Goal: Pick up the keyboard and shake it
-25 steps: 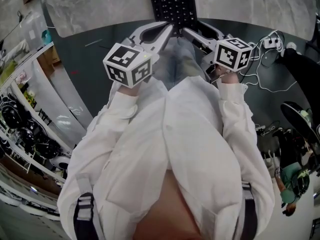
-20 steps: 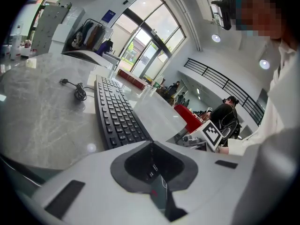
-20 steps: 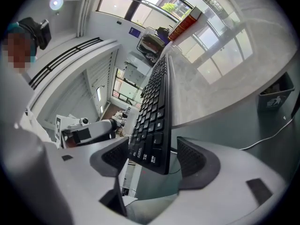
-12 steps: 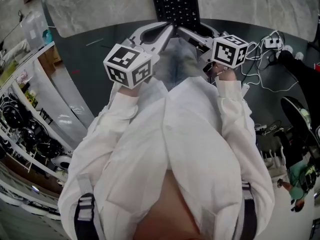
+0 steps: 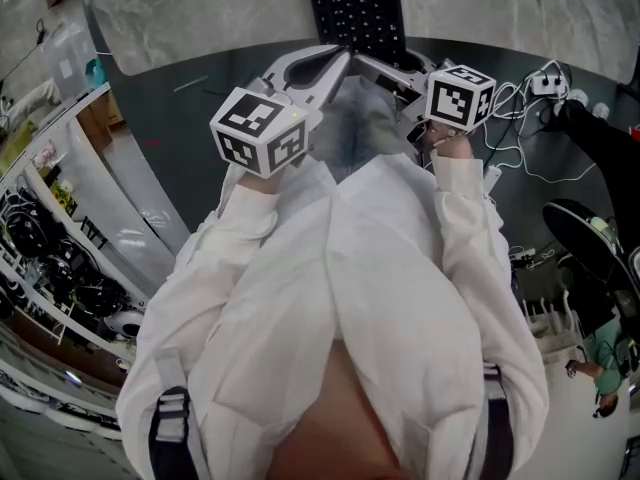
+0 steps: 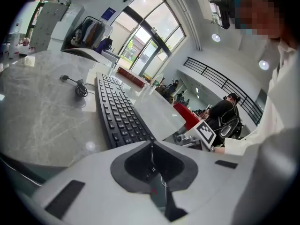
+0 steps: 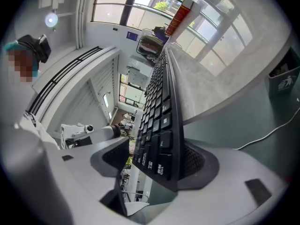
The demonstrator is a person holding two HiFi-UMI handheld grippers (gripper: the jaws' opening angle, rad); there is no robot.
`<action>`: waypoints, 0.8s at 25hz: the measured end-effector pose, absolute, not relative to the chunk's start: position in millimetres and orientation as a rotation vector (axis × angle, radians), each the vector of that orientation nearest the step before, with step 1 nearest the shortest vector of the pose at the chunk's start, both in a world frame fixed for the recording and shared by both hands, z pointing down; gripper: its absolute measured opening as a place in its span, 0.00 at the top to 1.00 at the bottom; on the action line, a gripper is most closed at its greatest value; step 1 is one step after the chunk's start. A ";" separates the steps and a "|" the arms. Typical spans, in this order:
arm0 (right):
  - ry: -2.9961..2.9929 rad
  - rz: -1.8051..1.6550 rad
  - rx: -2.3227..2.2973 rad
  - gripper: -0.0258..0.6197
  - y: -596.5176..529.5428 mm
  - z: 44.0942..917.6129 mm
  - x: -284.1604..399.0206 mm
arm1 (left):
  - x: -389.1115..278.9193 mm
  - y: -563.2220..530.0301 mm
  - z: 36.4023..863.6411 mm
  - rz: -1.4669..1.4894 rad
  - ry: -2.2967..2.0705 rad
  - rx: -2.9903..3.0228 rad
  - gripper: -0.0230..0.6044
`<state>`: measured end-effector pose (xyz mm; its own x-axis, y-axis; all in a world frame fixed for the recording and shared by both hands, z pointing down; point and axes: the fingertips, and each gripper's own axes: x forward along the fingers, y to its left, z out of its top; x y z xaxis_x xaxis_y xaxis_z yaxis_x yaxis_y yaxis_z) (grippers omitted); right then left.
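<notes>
Plainly, the black keyboard [image 5: 355, 8] lies flat on the grey marbled surface [image 5: 200, 13] at the top centre of the head view, its near end reaching the edge closest to us. In the right gripper view that end sits between the jaws of our right claw [image 5: 380, 63]. One pad lies against the underside, while the other stands a little off the keys, so the claw is spread around the keyboard rather than pinching it. Our left claw [image 6: 151, 149] is pressed together and empty, its tips just short of the keyboard's near edge.

We judge the pick-up has not yet begun. To do it well, we should close the right claw firmly. We should also open the left and seat it on the same short end, since a long board held at one corner will likely twist when shaken. A coiled cable [image 6: 77, 86] lies on the surface beside the keyboard, at the left of the left gripper view. If it belongs to the keyboard, it may drag.

Below the surface runs a dark floor [image 5: 190, 158], with white cords [image 5: 530, 98] at the right of the head view and shelving [image 5: 50, 258] at the left. Tall windows [image 6: 145, 27] fill the top of the left gripper view.
</notes>
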<state>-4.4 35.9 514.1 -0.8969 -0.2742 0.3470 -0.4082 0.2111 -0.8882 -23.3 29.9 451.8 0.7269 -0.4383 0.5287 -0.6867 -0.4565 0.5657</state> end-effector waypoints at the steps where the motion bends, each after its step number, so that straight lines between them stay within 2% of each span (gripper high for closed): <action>1: -2.350 1.789 0.664 0.49 35.3 515.0 -4.2 | -22.9 30.6 452.4 0.396 -0.846 2.123 0.93; 13: -2.308 1.773 0.584 0.50 42.0 527.3 -7.4 | -21.3 39.4 457.1 0.414 -0.817 2.126 0.93; 15: -2.299 1.777 0.581 0.57 40.9 527.5 -8.2 | -22.4 39.1 456.8 0.419 -0.813 2.125 0.93; 20: -2.334 1.831 0.551 0.66 41.5 522.9 -12.5 | -24.8 37.9 458.0 0.423 -0.815 2.127 0.93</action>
<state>-12.5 41.5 522.9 -0.9258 -0.2060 0.3169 -0.3568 0.1996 -0.9126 -24.8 37.9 458.0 0.7363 -0.4078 0.5400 -0.6763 -0.4706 0.5667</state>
